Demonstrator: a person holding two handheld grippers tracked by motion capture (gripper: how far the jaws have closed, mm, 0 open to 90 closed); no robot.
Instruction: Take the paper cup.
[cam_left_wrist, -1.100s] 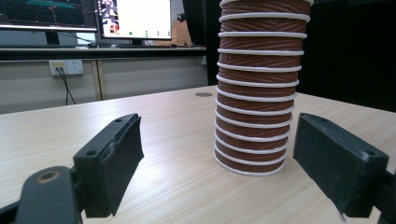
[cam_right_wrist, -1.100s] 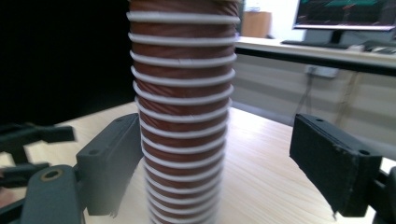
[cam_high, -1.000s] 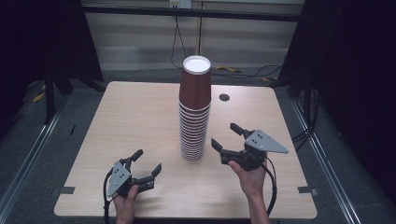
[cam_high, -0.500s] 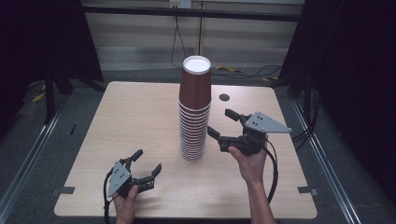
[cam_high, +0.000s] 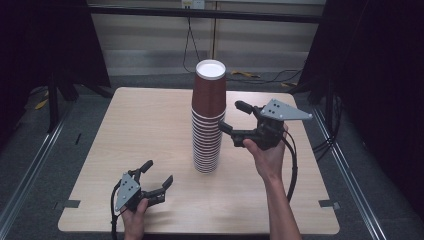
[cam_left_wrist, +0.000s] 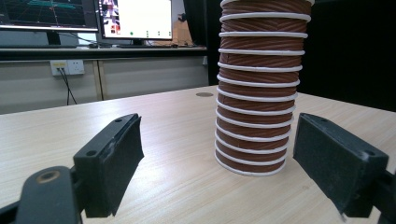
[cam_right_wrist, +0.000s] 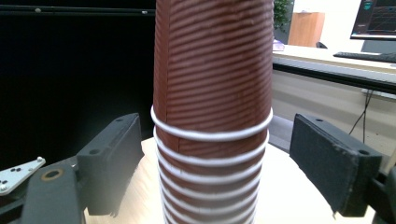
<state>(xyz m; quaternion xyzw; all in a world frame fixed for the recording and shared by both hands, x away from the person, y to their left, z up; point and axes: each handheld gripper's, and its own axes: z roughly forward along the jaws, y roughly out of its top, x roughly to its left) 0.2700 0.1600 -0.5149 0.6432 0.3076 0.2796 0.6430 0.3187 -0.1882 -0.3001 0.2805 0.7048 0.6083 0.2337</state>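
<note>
Tongs (cam_high: 236, 119) (cam_high: 157, 175) both gaping, right pair flanking ribbed brown paper-cup stack (cam_high: 208, 117).

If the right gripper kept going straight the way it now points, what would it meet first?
Most likely the stack of brown paper cups. The right gripper, jaws open, points at its upper part, and the right gripper view shows the stack centred between the jaws. How much gap remains is hard to judge.

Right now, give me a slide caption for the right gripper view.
Open right gripper lined up on the upper cups of a tall brown paper cup stack, jaws either side, not touching.
</note>
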